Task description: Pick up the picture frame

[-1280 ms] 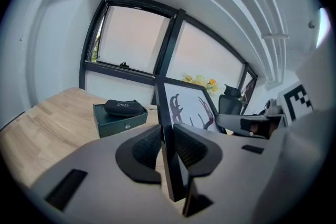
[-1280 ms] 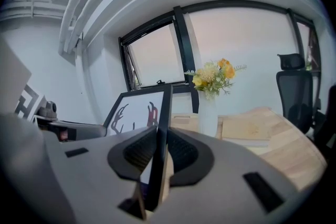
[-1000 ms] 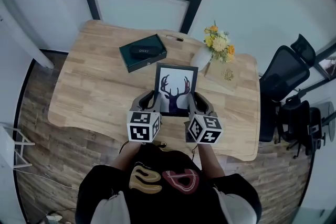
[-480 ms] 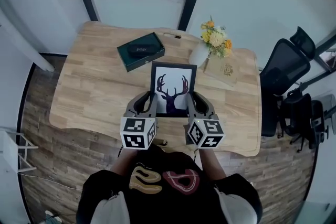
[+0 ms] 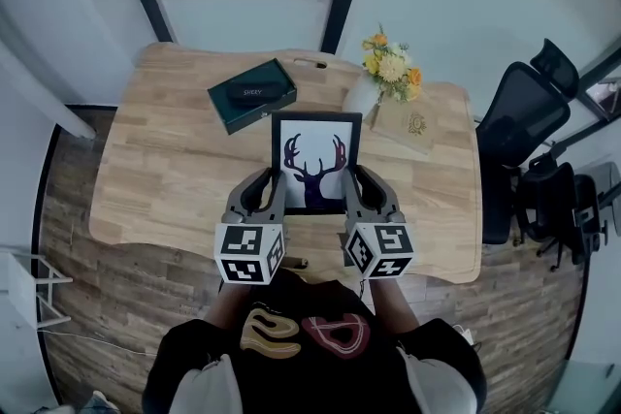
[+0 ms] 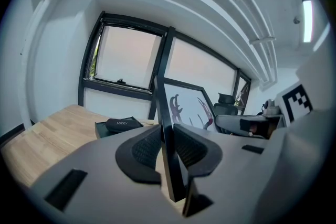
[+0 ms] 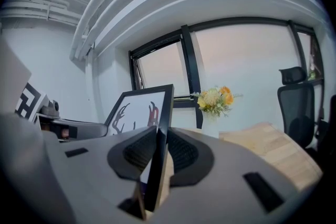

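Left gripper (image 5: 275, 187) clamped on the left edge of the picture frame (image 5: 315, 123), right gripper (image 5: 356, 187) clamped on its right edge, both low down. Grippers side by side, parallel, pointing away from the person, slightly nose-down. Frame stands up between them, antler print (image 5: 314, 172) facing the person, over the near-middle of the wooden table (image 5: 165, 170).

**Black frame, grey tongs, pale wood**

The picture frame (image 5: 316, 162) is edged in black, and a dark stag's head with antlers, purple shading to red, is printed on white. The left tongs (image 5: 276, 181) and right tongs (image 5: 355, 181) are finished in grey, with black-and-white square markers. The worktop (image 5: 175, 170) is grained in pale wood. A dark green box (image 5: 251, 95) and yellow, orange and white flowers (image 5: 390, 68) are seen.
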`<state>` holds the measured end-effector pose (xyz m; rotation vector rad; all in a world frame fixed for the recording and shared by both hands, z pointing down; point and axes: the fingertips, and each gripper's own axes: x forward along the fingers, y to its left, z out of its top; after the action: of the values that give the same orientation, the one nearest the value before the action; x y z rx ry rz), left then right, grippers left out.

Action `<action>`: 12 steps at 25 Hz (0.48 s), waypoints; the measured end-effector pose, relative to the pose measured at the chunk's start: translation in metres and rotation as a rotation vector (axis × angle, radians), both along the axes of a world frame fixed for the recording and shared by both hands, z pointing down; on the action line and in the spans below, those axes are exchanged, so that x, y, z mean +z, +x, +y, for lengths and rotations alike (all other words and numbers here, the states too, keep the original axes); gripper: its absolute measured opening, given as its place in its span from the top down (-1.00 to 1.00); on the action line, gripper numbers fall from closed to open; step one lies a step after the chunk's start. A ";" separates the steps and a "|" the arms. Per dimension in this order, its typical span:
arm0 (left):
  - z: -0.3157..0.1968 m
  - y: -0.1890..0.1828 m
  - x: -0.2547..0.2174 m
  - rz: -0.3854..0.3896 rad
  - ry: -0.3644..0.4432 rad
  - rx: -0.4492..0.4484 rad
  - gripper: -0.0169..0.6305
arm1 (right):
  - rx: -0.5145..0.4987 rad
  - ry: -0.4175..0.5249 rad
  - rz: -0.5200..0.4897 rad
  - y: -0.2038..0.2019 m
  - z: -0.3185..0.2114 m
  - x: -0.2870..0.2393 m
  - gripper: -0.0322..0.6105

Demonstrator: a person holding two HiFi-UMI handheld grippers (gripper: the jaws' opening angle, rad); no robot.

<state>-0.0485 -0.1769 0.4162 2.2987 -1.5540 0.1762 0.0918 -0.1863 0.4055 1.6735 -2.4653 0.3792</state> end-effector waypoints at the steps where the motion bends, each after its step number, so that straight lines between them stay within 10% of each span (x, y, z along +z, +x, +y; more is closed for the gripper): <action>1: -0.001 0.001 0.000 0.000 -0.001 0.003 0.69 | 0.002 0.001 -0.002 0.001 -0.001 0.000 0.67; 12: -0.007 0.006 0.000 0.000 -0.004 0.027 0.69 | 0.010 -0.003 -0.016 0.006 -0.006 0.002 0.67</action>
<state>-0.0428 -0.1839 0.4159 2.3181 -1.5215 0.1865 0.0978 -0.1921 0.4079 1.6893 -2.4671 0.3980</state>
